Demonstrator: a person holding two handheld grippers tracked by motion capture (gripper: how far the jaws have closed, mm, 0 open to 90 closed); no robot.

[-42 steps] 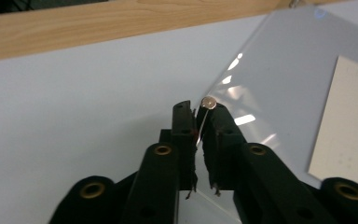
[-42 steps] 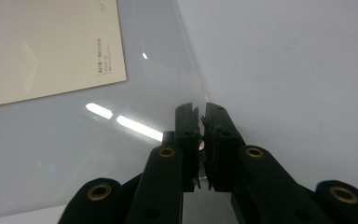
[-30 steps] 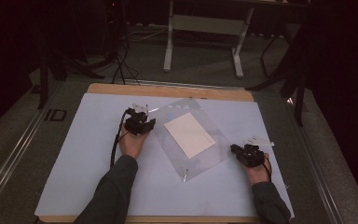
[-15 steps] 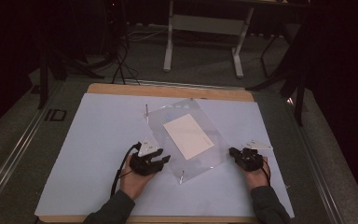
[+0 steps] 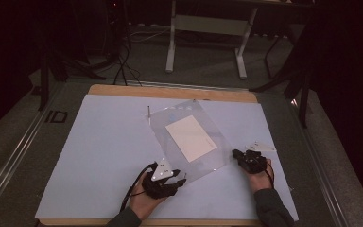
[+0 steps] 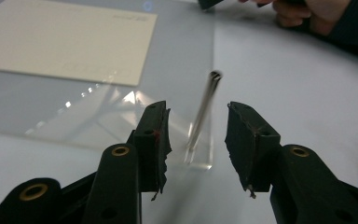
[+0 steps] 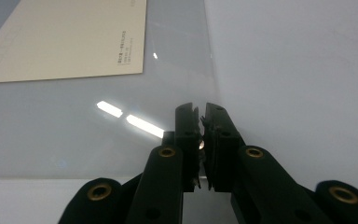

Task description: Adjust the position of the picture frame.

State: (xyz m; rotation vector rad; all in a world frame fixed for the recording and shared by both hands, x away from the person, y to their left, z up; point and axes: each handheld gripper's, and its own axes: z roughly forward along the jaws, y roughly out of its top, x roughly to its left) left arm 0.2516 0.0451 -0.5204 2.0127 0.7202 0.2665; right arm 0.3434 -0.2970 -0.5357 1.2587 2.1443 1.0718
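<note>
While pinched at its near right corner by the right gripper point(image 5: 238, 154), clear glossy plastic sleeve point(image 5: 203, 161) flat mid-desk point(image 5: 99, 142), cream card point(image 5: 190, 137) inside; left gripper point(image 5: 182, 179) spread at near corner, thin metal pin point(image 6: 203, 114) between.

The high view is dim, its surroundings nearly black. Glare streaks cross the clear sleeve point(image 7: 98, 121) in the right gripper view; the thin rod point(image 6: 204, 114) is motion-blurred in the left gripper view.
</note>
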